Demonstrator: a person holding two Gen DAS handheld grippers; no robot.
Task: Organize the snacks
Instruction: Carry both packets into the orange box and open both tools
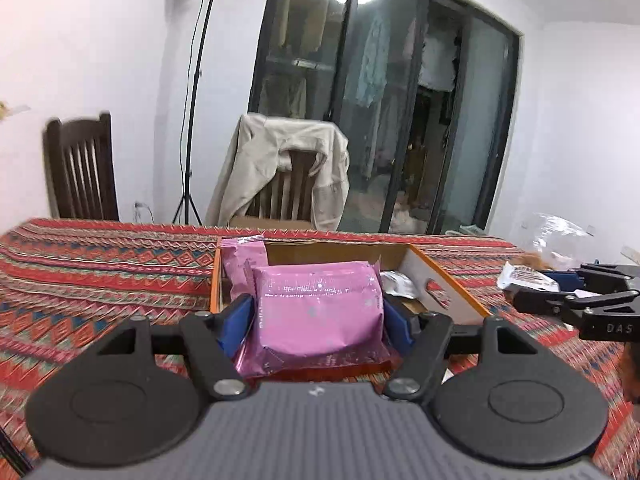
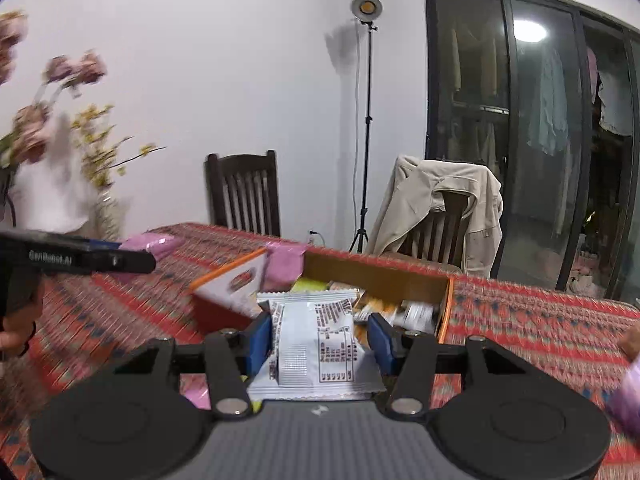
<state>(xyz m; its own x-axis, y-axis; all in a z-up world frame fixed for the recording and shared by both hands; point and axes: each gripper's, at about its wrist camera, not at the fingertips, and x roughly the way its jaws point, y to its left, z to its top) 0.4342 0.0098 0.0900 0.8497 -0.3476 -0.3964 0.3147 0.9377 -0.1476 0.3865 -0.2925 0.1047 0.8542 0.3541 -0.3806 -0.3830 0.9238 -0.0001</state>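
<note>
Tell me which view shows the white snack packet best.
The right wrist view: the white snack packet fills the centre, clamped in the right gripper, printed label facing the camera. The left wrist view catches it only small and blurred at the right edge.

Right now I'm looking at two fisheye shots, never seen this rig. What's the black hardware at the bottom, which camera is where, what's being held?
No robot arm here: a person carries a hand-held two-finger gripper in each hand, with a camera on each looking forward along the fingers. The black hardware at the bottom is the gripper itself.

The left wrist view shows the left gripper shut on a pink packet. The right wrist view shows the right gripper shut on a white packet with printed text.

Both point at an open cardboard box with orange edges, on a table with a red patterned cloth. The box already holds more packets, including another pink one. Each gripper also shows at the edge of the other's view.
</note>
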